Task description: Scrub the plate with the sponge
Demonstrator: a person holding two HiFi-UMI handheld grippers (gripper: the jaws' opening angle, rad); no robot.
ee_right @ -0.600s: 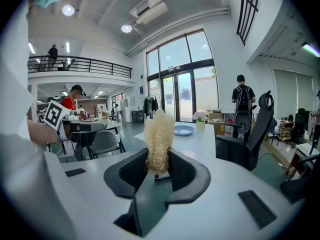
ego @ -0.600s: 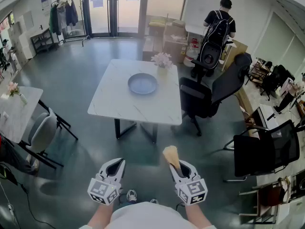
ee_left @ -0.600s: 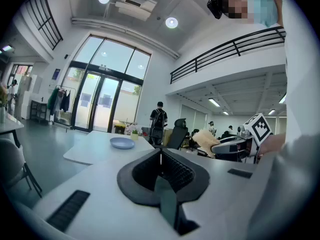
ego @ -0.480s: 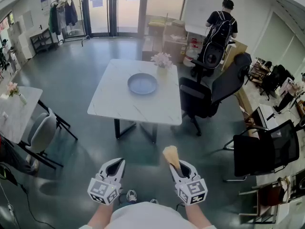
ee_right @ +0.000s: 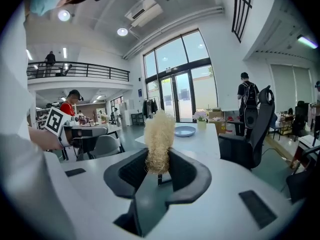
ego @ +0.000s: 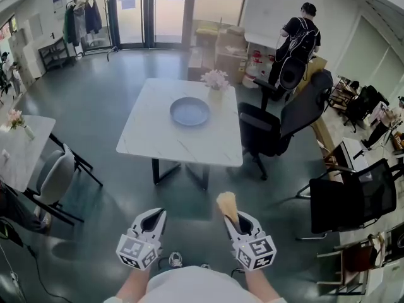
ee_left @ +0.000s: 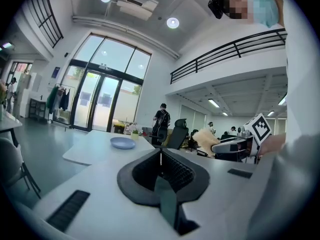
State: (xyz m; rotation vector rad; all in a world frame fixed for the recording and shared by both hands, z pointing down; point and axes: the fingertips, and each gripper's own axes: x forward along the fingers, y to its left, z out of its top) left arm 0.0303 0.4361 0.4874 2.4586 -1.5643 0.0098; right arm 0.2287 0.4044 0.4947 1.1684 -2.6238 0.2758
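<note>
A pale blue plate (ego: 189, 111) lies on the white marble table (ego: 158, 137) ahead, far from both grippers; it also shows small in the left gripper view (ee_left: 123, 142) and the right gripper view (ee_right: 184, 131). My right gripper (ego: 230, 215) is shut on a tan fibrous sponge (ego: 227, 206), which sticks up between the jaws (ee_right: 159, 143). My left gripper (ego: 153, 219) is shut and holds nothing (ee_left: 161, 159). Both are held close to my body, well short of the table.
A small vase of pink flowers (ego: 215, 81) stands behind the plate. Black office chairs (ego: 281, 125) stand right of the table, another (ego: 353, 197) nearer. A person with a backpack (ego: 298, 40) stands at the far right. A second white table with a grey chair (ego: 53, 175) is at left.
The person with the backpack has stepped slightly to the right. My grippers and the sponge have kept still.
</note>
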